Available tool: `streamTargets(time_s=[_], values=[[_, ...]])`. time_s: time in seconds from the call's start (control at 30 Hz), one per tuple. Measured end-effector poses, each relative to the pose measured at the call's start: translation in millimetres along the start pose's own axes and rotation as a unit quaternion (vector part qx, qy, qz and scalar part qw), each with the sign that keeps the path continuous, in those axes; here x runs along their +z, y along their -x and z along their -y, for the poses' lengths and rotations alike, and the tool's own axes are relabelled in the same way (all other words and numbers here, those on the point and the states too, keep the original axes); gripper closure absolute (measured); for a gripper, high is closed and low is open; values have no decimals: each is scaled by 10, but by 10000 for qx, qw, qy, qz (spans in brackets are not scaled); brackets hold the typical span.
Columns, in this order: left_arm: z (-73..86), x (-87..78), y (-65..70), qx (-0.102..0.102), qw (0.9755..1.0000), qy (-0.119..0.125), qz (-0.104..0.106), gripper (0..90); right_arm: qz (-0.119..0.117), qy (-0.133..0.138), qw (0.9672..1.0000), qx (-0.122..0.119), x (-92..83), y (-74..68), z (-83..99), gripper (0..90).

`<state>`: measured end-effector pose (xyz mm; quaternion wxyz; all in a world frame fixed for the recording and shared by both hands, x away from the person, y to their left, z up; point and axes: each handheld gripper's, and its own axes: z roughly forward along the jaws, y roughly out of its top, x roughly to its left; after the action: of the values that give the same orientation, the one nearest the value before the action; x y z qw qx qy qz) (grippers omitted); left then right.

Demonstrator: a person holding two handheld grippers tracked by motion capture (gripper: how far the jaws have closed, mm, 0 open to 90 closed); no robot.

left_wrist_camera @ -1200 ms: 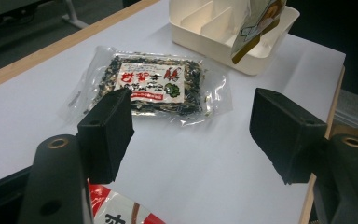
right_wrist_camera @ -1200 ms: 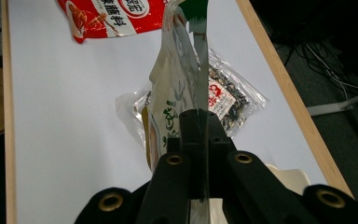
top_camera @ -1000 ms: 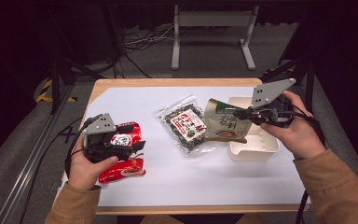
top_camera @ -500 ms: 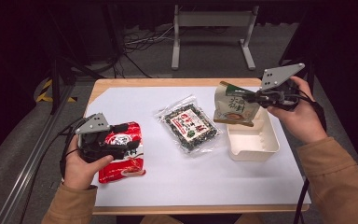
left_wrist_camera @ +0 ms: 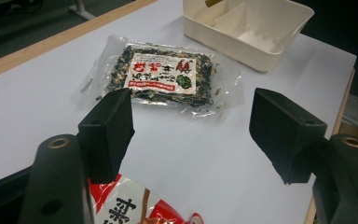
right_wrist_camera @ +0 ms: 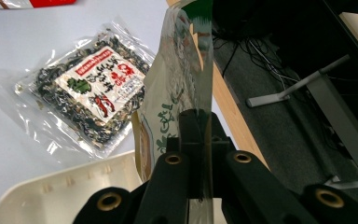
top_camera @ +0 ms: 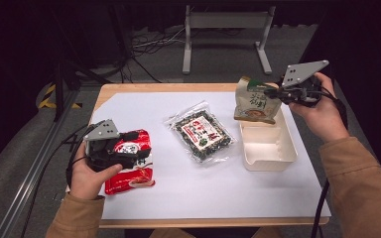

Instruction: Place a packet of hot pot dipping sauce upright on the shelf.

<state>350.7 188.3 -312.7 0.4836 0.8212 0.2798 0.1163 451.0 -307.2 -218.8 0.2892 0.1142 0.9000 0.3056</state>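
My right gripper [top_camera: 274,94] is shut on the edge of a beige and green pouch [top_camera: 254,102], which hangs upright above the far end of the white divided bin [top_camera: 278,157]. The right gripper view shows the jaws [right_wrist_camera: 196,140] pinching the pouch [right_wrist_camera: 177,88] along its side seam. At the table's front left, my left gripper [top_camera: 124,148] rests over a red snack packet [top_camera: 131,174]. Its jaws [left_wrist_camera: 193,112] stand open, and the red packet's top [left_wrist_camera: 130,210] lies low between their bases without touching the pads.
A clear packet of dark seaweed [top_camera: 201,132] lies flat mid-table, between the red packet and the bin. White paper [top_camera: 188,193] covers the wooden table. The bin's compartments [left_wrist_camera: 247,23] look empty. Dark floor, cables and a metal stand lie beyond the far edge.
My right gripper has carried the pouch rightward and toward the table's far edge, from over the bin's near left corner to its far end. The left gripper has stayed put.
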Motion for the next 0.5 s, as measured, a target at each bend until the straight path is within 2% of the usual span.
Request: streamTargets(time_s=[0.5], values=[[33,-26,-5,-51,10000,-31,-29,313,183,32,9998,48,150,283,245,893]])
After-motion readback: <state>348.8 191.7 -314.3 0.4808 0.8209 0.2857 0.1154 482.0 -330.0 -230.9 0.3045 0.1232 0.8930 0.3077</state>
